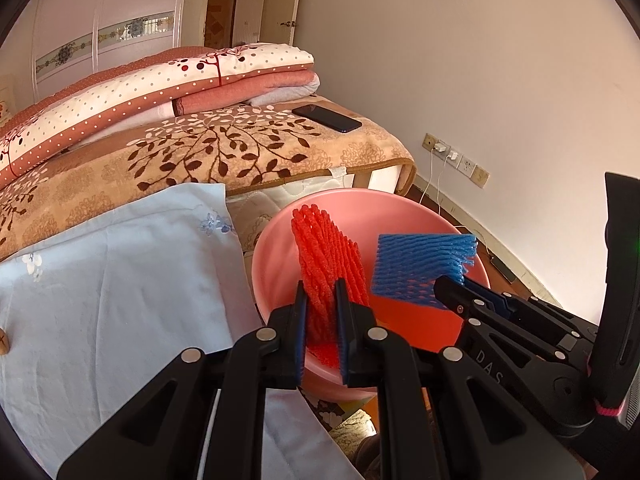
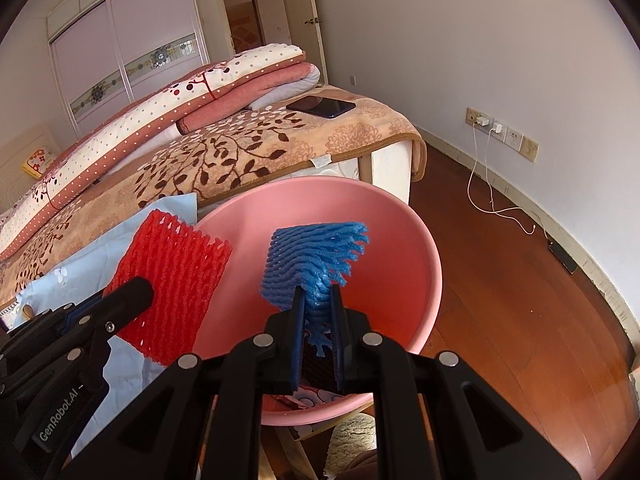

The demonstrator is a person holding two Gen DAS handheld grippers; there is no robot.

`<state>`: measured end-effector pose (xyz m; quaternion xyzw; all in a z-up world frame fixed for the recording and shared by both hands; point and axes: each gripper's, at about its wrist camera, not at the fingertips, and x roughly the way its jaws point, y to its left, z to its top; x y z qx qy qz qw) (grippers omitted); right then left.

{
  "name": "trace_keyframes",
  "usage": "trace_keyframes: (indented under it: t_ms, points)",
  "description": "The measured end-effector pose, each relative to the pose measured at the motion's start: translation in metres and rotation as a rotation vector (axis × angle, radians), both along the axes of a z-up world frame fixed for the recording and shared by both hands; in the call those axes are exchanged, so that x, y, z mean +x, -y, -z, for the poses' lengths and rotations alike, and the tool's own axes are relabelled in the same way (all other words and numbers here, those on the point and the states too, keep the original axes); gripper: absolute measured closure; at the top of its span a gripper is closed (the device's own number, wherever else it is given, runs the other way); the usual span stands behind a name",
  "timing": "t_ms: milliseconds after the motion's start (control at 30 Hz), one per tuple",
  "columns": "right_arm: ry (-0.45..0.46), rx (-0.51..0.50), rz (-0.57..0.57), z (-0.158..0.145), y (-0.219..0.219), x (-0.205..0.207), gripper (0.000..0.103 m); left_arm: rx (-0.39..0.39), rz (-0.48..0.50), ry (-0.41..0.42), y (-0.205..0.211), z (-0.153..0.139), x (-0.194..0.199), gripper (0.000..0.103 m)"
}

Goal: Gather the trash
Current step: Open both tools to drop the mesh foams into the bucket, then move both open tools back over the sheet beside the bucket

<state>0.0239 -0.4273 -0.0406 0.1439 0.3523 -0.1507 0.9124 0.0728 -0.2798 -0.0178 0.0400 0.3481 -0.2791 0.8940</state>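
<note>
My left gripper is shut on a red foam fruit net and holds it upright over the pink basin. My right gripper is shut on a blue foam fruit net and holds it over the same basin. In the left wrist view the blue net and right gripper show at the right. In the right wrist view the red net and left gripper show at the left, by the basin's left rim.
A light blue cloth lies left of the basin. Behind is a bed with a leaf-patterned blanket, folded quilts and a black phone. Wood floor, charger cables and wall sockets lie to the right.
</note>
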Motion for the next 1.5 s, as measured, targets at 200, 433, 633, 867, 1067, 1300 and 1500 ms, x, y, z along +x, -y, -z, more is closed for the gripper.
trace_keyframes:
  t_ms: [200, 433, 633, 867, 1067, 1300, 1500]
  points:
    - [0.003, 0.0, 0.002, 0.0, -0.001, -0.001, 0.086, -0.017, 0.001, -0.016, -0.003, -0.001, 0.0, 0.069]
    - [0.012, 0.001, 0.009, -0.003, -0.004, -0.006, 0.072, -0.018, -0.007, -0.021, -0.006, -0.003, -0.001, 0.069]
    - [0.02, -0.005, 0.007, -0.007, -0.007, -0.009, 0.063, -0.027, -0.01, -0.015, -0.01, -0.007, -0.002, 0.069]
    - [0.039, -0.01, -0.002, -0.015, -0.014, -0.014, 0.056, -0.037, -0.027, -0.008, -0.02, -0.015, -0.004, 0.069]
    - [0.061, -0.018, -0.013, -0.022, -0.023, -0.017, 0.049, -0.046, -0.047, 0.015, -0.033, -0.023, -0.007, 0.069]
    - [0.096, -0.02, -0.036, -0.032, -0.036, -0.02, 0.047, -0.044, -0.076, 0.047, -0.048, -0.032, -0.014, 0.069]
    - [0.116, -0.026, -0.07, -0.039, -0.053, -0.021, 0.043, -0.049, -0.136, 0.058, -0.071, -0.039, -0.015, 0.069]
